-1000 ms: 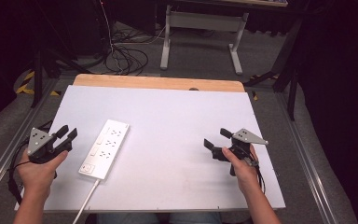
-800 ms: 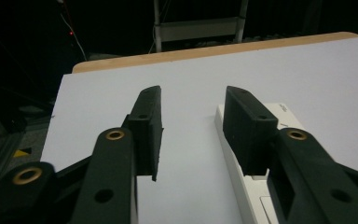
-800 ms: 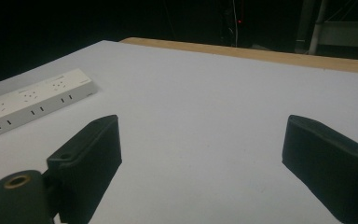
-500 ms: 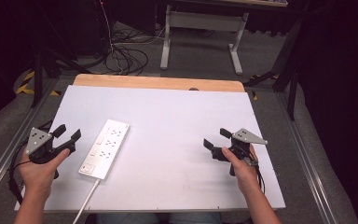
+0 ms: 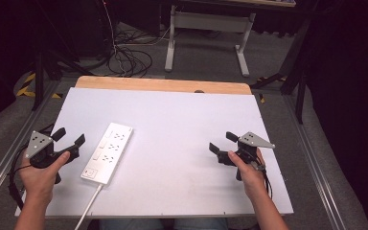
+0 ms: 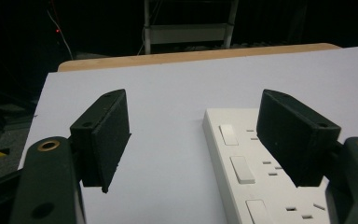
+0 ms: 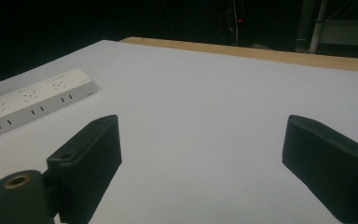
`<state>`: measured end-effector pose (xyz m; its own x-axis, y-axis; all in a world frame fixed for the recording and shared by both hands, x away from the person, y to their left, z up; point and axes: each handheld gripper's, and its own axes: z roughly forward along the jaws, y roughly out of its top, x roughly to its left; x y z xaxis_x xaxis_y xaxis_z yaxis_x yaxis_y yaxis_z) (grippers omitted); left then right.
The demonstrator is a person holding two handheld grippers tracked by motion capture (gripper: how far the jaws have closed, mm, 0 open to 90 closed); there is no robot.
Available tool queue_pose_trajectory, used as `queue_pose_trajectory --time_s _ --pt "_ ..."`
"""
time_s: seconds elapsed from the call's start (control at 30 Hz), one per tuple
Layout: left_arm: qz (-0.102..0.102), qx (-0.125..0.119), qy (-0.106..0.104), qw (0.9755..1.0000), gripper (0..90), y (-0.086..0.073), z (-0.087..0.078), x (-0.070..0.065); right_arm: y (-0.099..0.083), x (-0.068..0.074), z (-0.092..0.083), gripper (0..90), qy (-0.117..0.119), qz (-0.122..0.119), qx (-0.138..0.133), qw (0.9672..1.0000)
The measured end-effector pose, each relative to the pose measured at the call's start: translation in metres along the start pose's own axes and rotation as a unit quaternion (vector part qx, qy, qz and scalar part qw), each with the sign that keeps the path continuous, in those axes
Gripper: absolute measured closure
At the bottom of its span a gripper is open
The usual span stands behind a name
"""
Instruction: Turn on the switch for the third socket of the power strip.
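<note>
A white power strip (image 5: 108,152) with several sockets lies on the left part of the white board (image 5: 182,124), its cord running off the near edge. My left gripper (image 5: 69,136) hovers just left of the strip; its jaws have just been opening and now stand open with nothing between them. In the left gripper view the strip (image 6: 251,168) lies ahead, partly behind the right-hand jaw, and the left gripper (image 6: 193,135) frames bare board. My right gripper (image 5: 222,142) rests over the right side of the board, open and empty. The right gripper view has the strip (image 7: 32,105) far off at the left.
The board lies on a wooden tabletop whose far edge (image 5: 163,85) shows beyond it. Metal rails (image 5: 316,158) run along both sides of the table. Cables (image 5: 129,57) and a metal stand's legs (image 5: 206,38) are on the floor behind.
The left gripper's jaws have spread wider apart. Both hands and the power strip have stayed where they were.
</note>
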<state>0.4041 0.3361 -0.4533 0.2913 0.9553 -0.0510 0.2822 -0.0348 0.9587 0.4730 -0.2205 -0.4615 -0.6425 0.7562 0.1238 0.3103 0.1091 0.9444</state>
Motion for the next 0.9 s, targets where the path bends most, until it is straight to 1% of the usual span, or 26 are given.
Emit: queue_pose_trajectory --time_s 0.07,0.1,0.23,0.33,0.43,0.47,0.6,0.67,0.8,0.9 --pt "0.003 -0.002 -0.006 1.0 21.2 -0.0003 -0.0002 0.0003 0.0 0.0 0.0 12.1 0.0 0.0 0.0 1.0" --pt "0.004 -0.004 -0.011 0.9999 17.1 -0.0004 -0.0002 0.0001 0.0 0.0 -0.0001 12.1 0.0 0.0 0.0 1.0" --pt "0.014 -0.007 -0.015 0.9998 5.0 -0.0007 -0.0003 -0.0009 0.0 -0.0003 -0.0003 12.1 -0.001 0.0 0.001 1.0" --pt "0.016 -0.01 -0.014 0.9997 5.6 -0.0007 -0.0003 -0.0017 0.0 -0.0005 -0.0007 12.1 -0.001 0.0 0.001 1.0" --pt "0.02 -0.014 -0.016 0.9996 4.0 -0.0005 -0.0006 -0.0024 -0.0001 -0.0007 -0.0006 12.0 0.0 0.001 0.001 1.0" --pt "0.024 -0.017 -0.02 0.9994 4.0 -0.0003 -0.0008 -0.0023 -0.0001 -0.0007 -0.0006 12.0 0.0 0.001 0.001 1.0" --pt "0.027 -0.032 -0.037 0.9984 3.4 0.0001 -0.0022 -0.0032 -0.0003 -0.0005 -0.0001 11.7 0.001 0.002 0.002 1.0" --pt "0.033 -0.033 -0.044 0.998 2.9 0.0003 -0.0026 -0.0034 -0.0002 -0.0005 -0.0001 11.7 0.001 0.003 0.001 1.0" --pt "0.039 -0.035 -0.05 0.9974 2.4 0.0004 -0.0028 -0.0039 -0.0003 -0.0004 0.0002 11.1 0.001 0.003 0.001 1.0" --pt "0.038 -0.038 -0.052 0.9972 2.3 0.0002 -0.0027 -0.0042 -0.0004 -0.0005 0.0004 10.2 0.002 0.002 0.001 1.0"
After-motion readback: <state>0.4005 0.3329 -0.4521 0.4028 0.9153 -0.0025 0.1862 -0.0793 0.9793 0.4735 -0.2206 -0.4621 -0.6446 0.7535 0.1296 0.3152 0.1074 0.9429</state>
